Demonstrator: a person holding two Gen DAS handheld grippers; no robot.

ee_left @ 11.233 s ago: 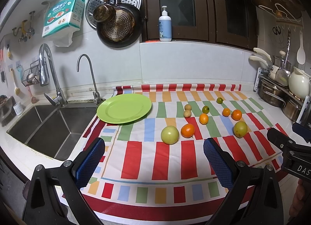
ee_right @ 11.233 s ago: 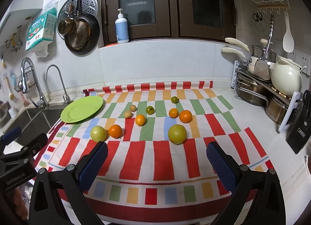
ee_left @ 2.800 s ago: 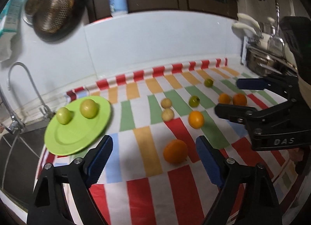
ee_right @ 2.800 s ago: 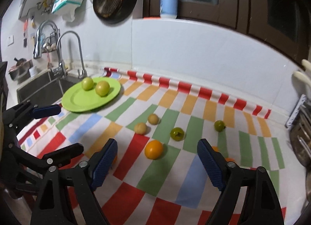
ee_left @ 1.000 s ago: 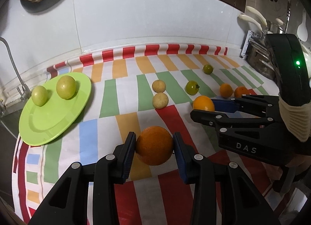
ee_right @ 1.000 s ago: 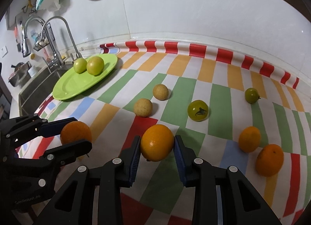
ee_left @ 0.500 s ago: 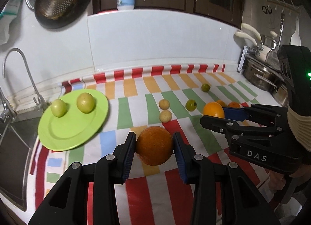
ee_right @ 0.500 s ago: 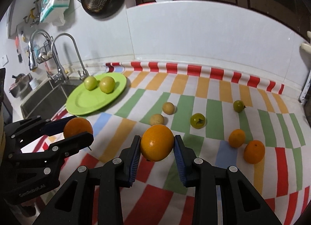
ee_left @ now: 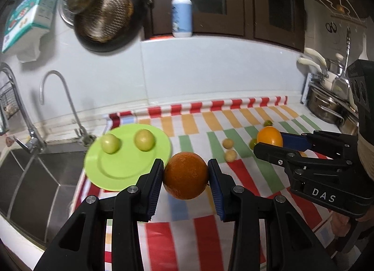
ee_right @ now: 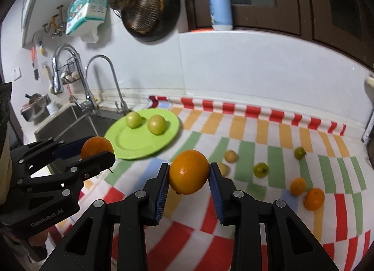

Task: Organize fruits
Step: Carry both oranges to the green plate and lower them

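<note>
Left wrist view: the left gripper [ee_left: 185, 178] is clamped on a dark orange [ee_left: 185, 178], blue pads [ee_left: 156, 184] pressing its two sides at about its widest girth. The fruit hangs clear of the striped cloth [ee_left: 264, 177], in front of the near rim of the green plate [ee_left: 109, 172]. Two green fruits [ee_left: 127, 142] sit side by side on the far half of the plate. To the right, the right gripper [ee_left: 268, 141] holds a lighter orange [ee_left: 268, 139] above the cloth. Two small tan fruits [ee_left: 229, 149] lie on the cloth between the grippers. The sink [ee_left: 30, 182] lies just left of the plate.

Right wrist view: the right gripper [ee_right: 188, 178] grips the lighter orange [ee_right: 188, 171] across its middle, off the cloth. At lower left the left gripper [ee_right: 97, 150] carries its dark orange [ee_right: 97, 147] close to the plate's near rim [ee_right: 131, 151]. Left on the cloth are two tan fruits [ee_right: 231, 156], two small green ones [ee_right: 261, 170] and two small oranges [ee_right: 314, 198].

Handling, as a judgement: the oranges look firm and fairly heavy for their size, with a pebbled rind that gives the pads purchase. Round shape means they may roll once set down, especially toward the plate's shallow rim and the sink side. Best hold is across the widest part, as now; a hard squeeze could bruise the rind.
</note>
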